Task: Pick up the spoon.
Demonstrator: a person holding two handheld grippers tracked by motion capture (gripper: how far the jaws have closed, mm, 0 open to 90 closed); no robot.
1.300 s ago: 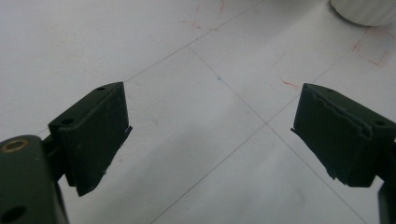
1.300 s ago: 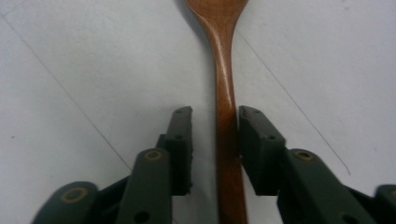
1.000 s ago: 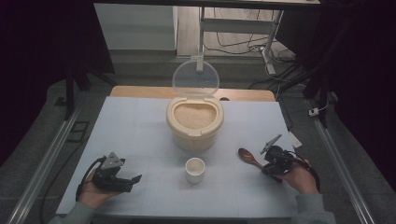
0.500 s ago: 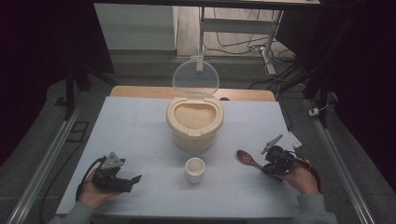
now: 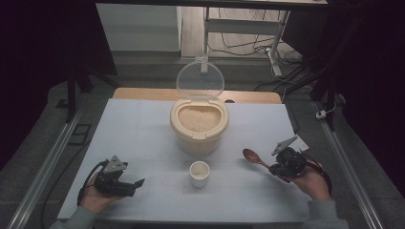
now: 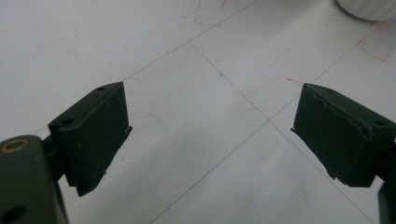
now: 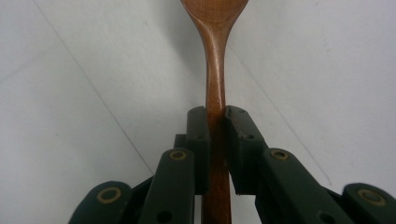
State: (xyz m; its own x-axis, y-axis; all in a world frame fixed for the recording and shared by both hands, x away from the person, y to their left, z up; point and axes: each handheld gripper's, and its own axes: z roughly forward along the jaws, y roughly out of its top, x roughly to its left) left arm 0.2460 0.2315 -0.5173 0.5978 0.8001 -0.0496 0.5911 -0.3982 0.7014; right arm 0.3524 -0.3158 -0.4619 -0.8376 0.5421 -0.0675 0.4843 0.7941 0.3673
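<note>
Spoon (image 7: 215, 70) sits clamped by its handle in the right gripper (image 7: 215, 119), bowl fwd toward the open rice container (image 5: 198, 125), prob. so it can scoop rice w/o regripping. Small cup (image 5: 199, 172) stands just in front of the container, handy for filling. Right hand (image 5: 313, 181) rests low at the table's (image 5: 143, 124) right side. Left gripper (image 6: 210, 135), jaws spread w/ nothing between, lies idle near the left front edge.
</note>
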